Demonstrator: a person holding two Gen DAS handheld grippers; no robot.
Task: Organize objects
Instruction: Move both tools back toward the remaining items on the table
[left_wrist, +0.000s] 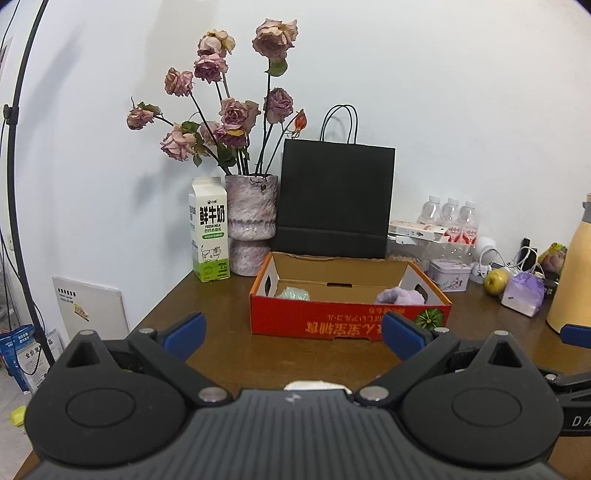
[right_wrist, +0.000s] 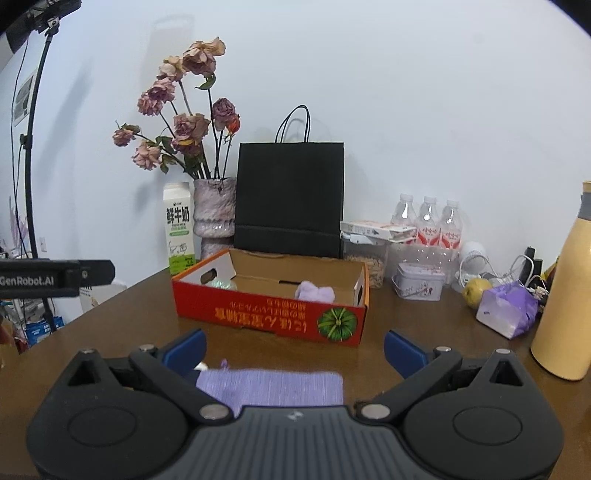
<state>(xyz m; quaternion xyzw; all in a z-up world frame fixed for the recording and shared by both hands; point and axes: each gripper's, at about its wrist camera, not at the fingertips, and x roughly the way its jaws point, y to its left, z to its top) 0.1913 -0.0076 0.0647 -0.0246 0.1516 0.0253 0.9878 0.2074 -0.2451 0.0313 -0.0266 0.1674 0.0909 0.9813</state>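
Observation:
An open red cardboard box (left_wrist: 349, 326) (right_wrist: 269, 317) sits on the brown table. Inside lie a pale green item (left_wrist: 294, 294) (right_wrist: 221, 284) at the left and a fluffy purple item (left_wrist: 400, 296) (right_wrist: 316, 291) at the right. My left gripper (left_wrist: 293, 336) is open and empty, a short way in front of the box. My right gripper (right_wrist: 293, 349) is open and empty, above a flat purple cloth (right_wrist: 271, 386) lying on the table between its fingers. A white object (left_wrist: 314, 385) peeks out under the left gripper's body.
Behind the box stand a milk carton (left_wrist: 209, 230), a vase of dried roses (left_wrist: 252, 225), a black paper bag (left_wrist: 334, 201). To the right are water bottles (right_wrist: 428, 221), a small tin (right_wrist: 418, 282), a pear (right_wrist: 475, 292), a purple packet (right_wrist: 505, 308) and a tall yellow flask (right_wrist: 565, 295).

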